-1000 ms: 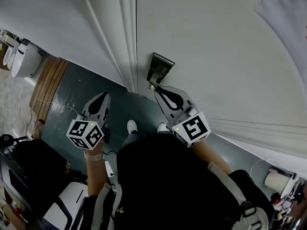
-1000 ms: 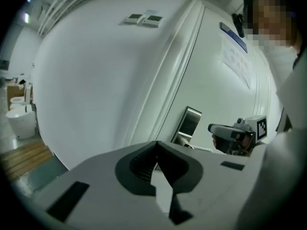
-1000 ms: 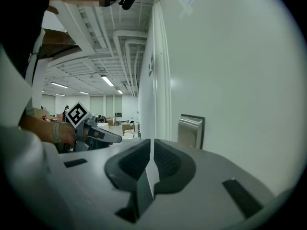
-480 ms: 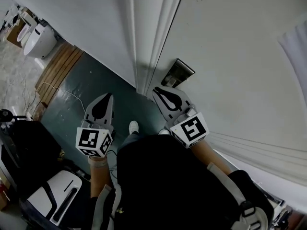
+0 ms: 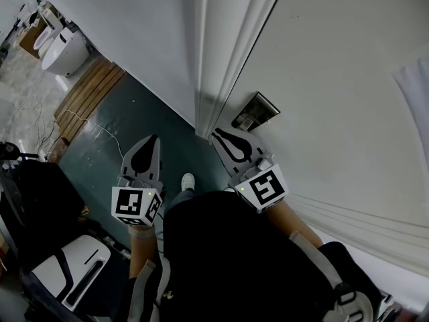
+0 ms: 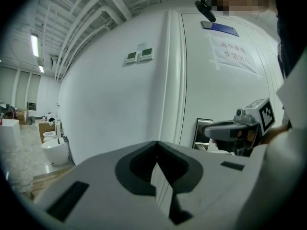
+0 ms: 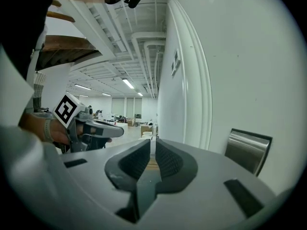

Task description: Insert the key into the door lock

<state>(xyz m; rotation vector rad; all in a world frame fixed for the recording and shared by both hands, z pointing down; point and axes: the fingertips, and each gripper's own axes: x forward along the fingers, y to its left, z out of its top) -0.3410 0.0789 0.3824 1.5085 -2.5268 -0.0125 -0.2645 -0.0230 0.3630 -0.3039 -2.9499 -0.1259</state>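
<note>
Approach step, I reckon: right gripper (image 5: 216, 135), pinched closed, no key showing, sits just beside the rectangular steel lock plate (image 5: 255, 112). Left gripper (image 5: 155, 139) is closed, empty, well left of it. Next: line the tip up with that plate.

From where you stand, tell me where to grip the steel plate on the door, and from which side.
I'd pinch the steel plate across its narrow width, by the two long edges, coming straight at the door with the right gripper, the nearer one. The broad face is flat, with nothing to pinch; whether the edges stand proud enough is unclear.
</note>
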